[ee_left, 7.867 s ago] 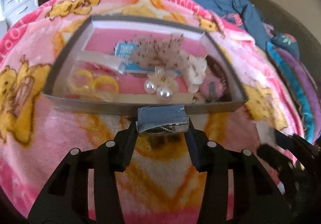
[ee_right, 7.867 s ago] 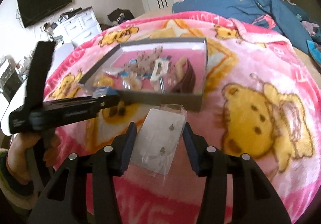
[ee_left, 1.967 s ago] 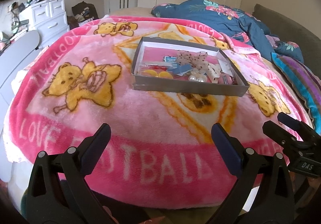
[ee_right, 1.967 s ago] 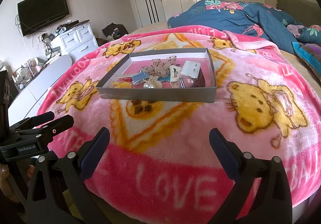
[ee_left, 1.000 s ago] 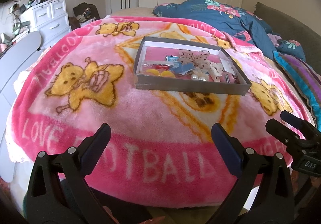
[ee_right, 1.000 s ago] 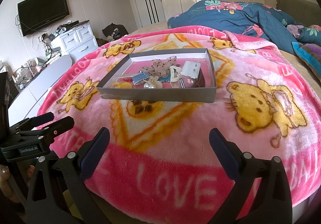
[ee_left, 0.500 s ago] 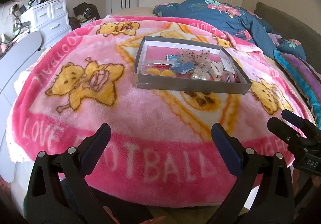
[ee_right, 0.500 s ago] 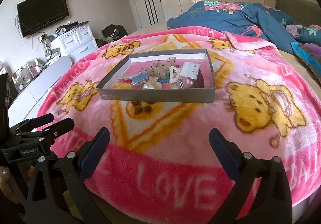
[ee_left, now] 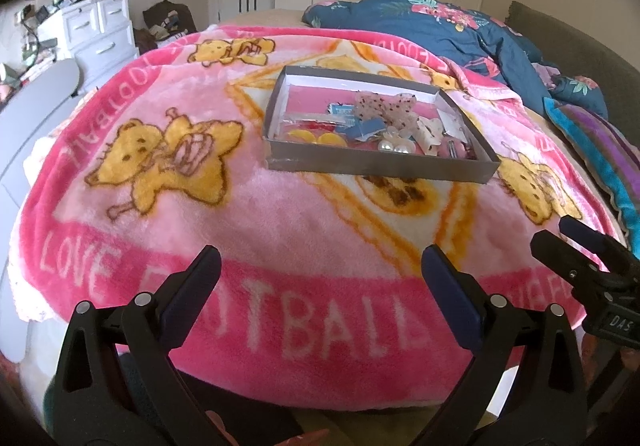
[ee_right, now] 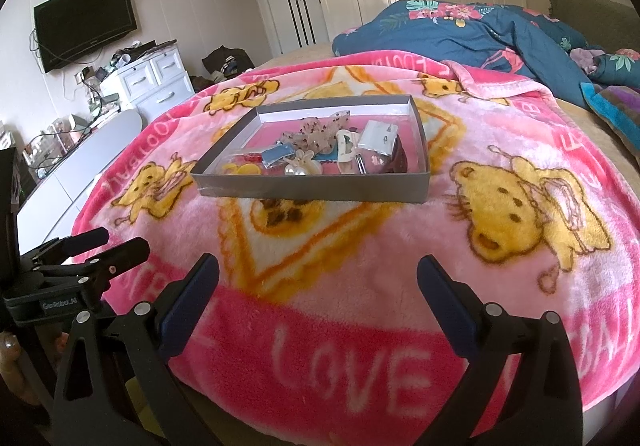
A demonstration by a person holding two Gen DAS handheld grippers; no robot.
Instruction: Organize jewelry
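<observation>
Over blanket (ee_left: pixel 280 206), both tools (ee_left: pixel 318 278) (ee_right: pixel 318 278) agape, level

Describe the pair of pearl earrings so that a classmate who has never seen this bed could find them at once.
On the pink bear blanket sits a shallow grey box. Look inside, along its near wall, about midway. The pearl earrings are two round, glossy white beads side by side, right of the flat yellow pieces and in front of the spotted bow.
</observation>
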